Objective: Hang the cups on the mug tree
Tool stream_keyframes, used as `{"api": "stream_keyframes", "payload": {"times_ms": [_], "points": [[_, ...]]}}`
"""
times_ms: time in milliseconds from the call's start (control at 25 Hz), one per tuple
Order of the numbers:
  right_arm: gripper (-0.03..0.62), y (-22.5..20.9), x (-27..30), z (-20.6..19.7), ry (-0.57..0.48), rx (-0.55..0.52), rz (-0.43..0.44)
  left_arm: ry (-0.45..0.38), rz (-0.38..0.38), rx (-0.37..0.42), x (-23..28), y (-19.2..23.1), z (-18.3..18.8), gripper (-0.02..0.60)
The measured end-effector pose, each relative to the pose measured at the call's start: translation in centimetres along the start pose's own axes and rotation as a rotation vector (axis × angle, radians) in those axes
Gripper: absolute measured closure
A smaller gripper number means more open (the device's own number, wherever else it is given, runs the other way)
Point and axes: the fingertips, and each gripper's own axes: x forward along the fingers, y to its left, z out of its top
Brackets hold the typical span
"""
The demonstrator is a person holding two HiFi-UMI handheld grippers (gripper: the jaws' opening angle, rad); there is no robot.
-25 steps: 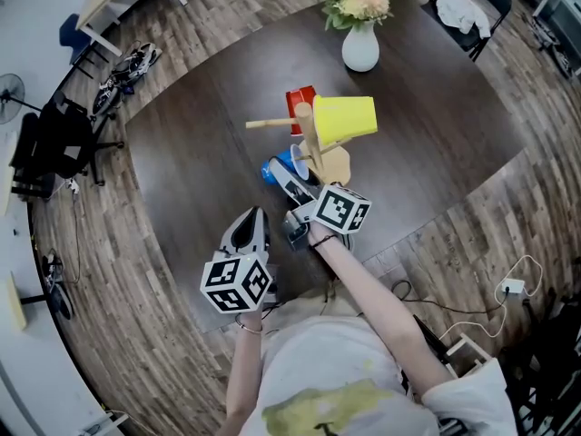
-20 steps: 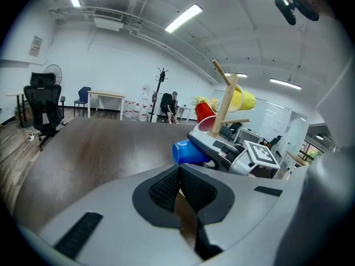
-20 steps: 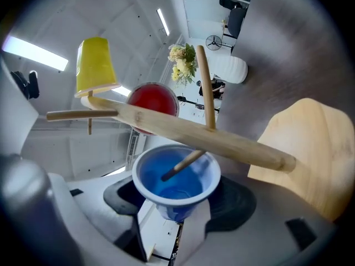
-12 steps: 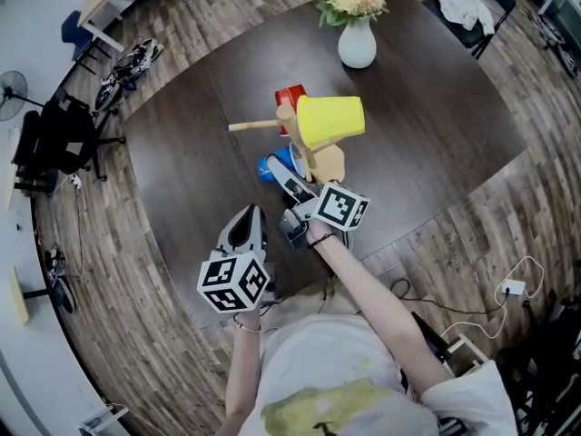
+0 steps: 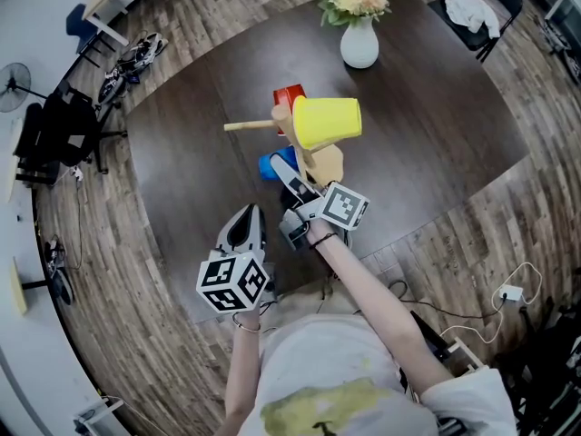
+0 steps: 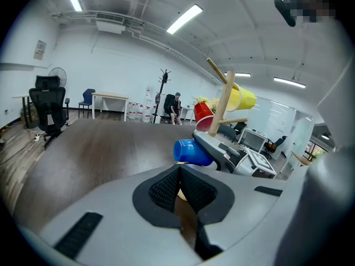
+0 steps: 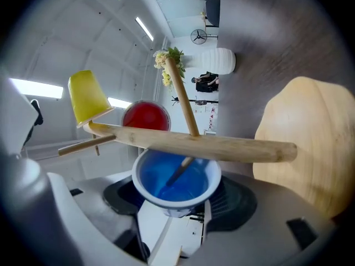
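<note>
Blue cup [image 5: 267, 166] is largely masked by right gripper [image 5: 286, 173]; red cup [image 5: 289, 96] sits half hidden behind yellow cup [image 5: 327, 121] (extent unclear); wooden base [image 7: 310, 143] runs off-frame.

Left hand-held gripper [image 6: 177, 173] closed near the torso [image 5: 318, 371]; right hand-held gripper [image 5: 289, 178] outstretched, clamped on blue cup [image 7: 175, 176]

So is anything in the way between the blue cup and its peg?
Nothing visible. The peg has its tip inside the blue cup's mouth; the yellow cup and red cup hang elsewhere on the tree.

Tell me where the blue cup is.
Head view, centre: the blue cup sits in the right gripper, just left of the mug tree.
</note>
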Motion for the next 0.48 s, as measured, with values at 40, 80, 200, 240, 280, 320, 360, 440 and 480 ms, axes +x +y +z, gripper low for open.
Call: {"api": "stream_keyframes", "payload": {"times_ms": [40, 80, 200, 240, 280, 320, 360, 440, 480], "points": [[0.29, -0.1, -0.1, -0.1, 0.002, 0.014, -0.007, -0.001, 0.003, -0.002, -0.1, 0.0, 0.0, 0.566], [0.289, -0.5, -0.3, -0.4, 0.004, 0.04, -0.025, -0.002, 0.006, -0.003, -0.1, 0.0, 0.0, 0.566], [0.261, -1.5, -0.9, -1.3, 0.016, 0.111, -0.078, -0.005, 0.013, -0.007, -0.3, 0.0, 0.0, 0.566], [0.255, -1.5, -0.9, -1.4, 0.022, 0.114, -0.079, -0.007, 0.014, -0.007, -0.3, 0.0, 0.0, 0.566], [0.247, -1.5, -0.9, -1.5, 0.03, 0.106, -0.073, -0.008, 0.014, -0.008, -0.3, 0.0, 0.0, 0.566], [0.241, -1.3, -0.9, -1.4, 0.039, 0.087, -0.061, -0.008, 0.015, -0.008, -0.3, -0.1, 0.0, 0.566], [0.238, -1.1, -0.8, -1.4, 0.048, 0.065, -0.048, -0.009, 0.015, -0.009, -0.3, -0.1, 0.0, 0.566], [0.229, -1.3, -0.9, -1.5, 0.057, 0.062, -0.049, -0.01, 0.017, -0.012, -0.3, -0.1, -0.1, 0.566], [0.226, -1.4, -1.0, -1.5, 0.059, 0.067, -0.054, -0.01, 0.017, -0.013, -0.3, -0.2, -0.1, 0.566]]}}
